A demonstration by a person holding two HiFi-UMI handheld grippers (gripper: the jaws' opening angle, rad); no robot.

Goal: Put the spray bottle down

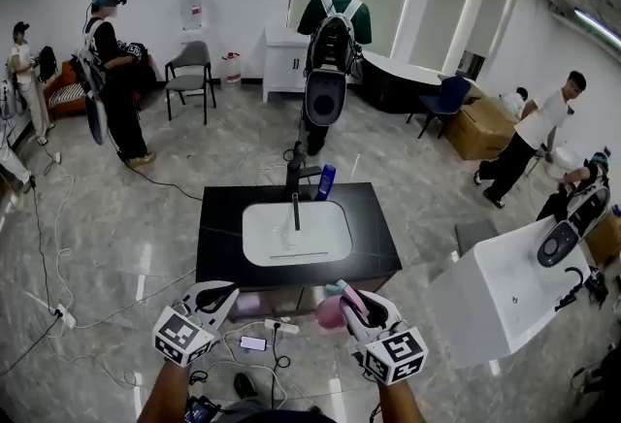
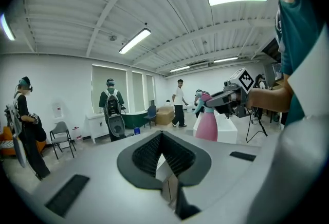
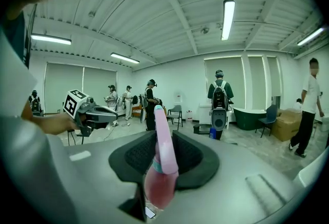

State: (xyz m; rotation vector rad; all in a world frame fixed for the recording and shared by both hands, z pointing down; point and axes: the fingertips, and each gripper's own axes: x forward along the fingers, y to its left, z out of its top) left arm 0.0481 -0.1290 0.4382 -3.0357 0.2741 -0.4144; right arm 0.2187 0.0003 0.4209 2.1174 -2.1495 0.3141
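My right gripper (image 1: pixel 351 303) is shut on a pink spray bottle (image 1: pixel 330 312), which it holds off the floor in front of the black sink counter (image 1: pixel 218 251). In the right gripper view the spray bottle (image 3: pixel 161 171) stands upright between the dark pads (image 3: pixel 134 155), and its pink head rises above them. The left gripper view shows the spray bottle (image 2: pixel 207 124) from the side, with the right gripper (image 2: pixel 222 102) clamped near its top. My left gripper (image 1: pixel 221 293) hovers to the left at about the same height, its jaws (image 2: pixel 162 134) shut with nothing between them.
A white basin (image 1: pixel 296 232) with a dark faucet (image 1: pixel 294 183) is set in the counter, and a blue bottle (image 1: pixel 325 181) stands behind it. A second white sink unit (image 1: pixel 490 300) stands to the right. Cables and a power strip (image 1: pixel 281 325) lie on the floor. Several people stand around.
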